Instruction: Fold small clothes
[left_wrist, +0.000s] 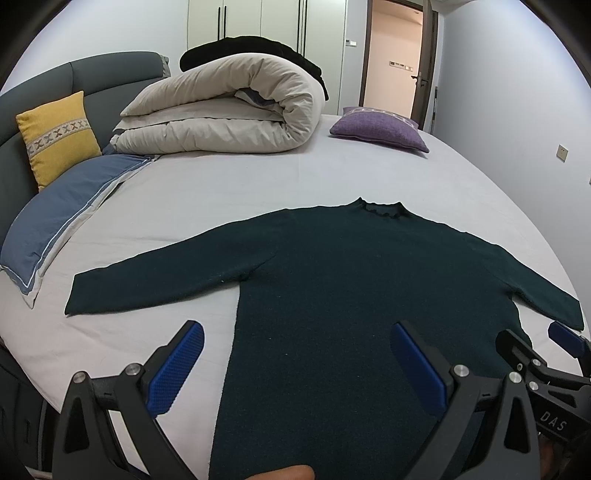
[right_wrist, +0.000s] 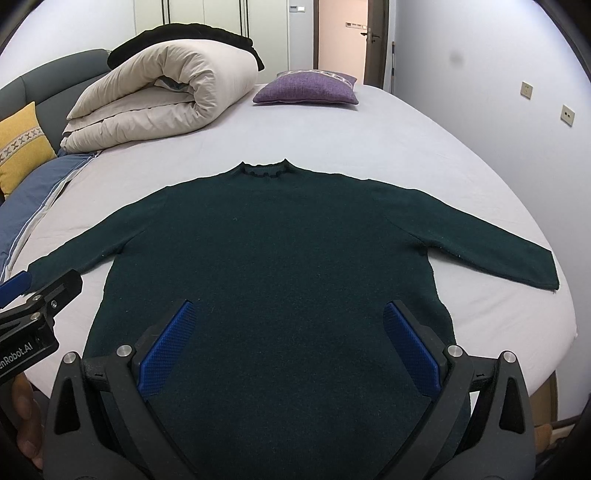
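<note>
A dark green long-sleeved sweater (left_wrist: 351, 273) lies flat on the white bed sheet (left_wrist: 229, 192), collar away from me, both sleeves spread out; it also shows in the right wrist view (right_wrist: 280, 236). My left gripper (left_wrist: 295, 332) is open and empty, hovering over the sweater's lower left edge. My right gripper (right_wrist: 288, 314) is open and empty, above the sweater's lower body. The right gripper shows at the left wrist view's right edge (left_wrist: 535, 354), the left gripper at the right wrist view's left edge (right_wrist: 29, 299).
A rolled beige duvet (left_wrist: 221, 110) with a black garment (left_wrist: 258, 51) on top lies at the bed's far side. A purple cushion (left_wrist: 380, 129), a yellow cushion (left_wrist: 59, 136) and a blue pillow (left_wrist: 62, 218) lie around it. The bed's right edge (right_wrist: 565, 332) is close.
</note>
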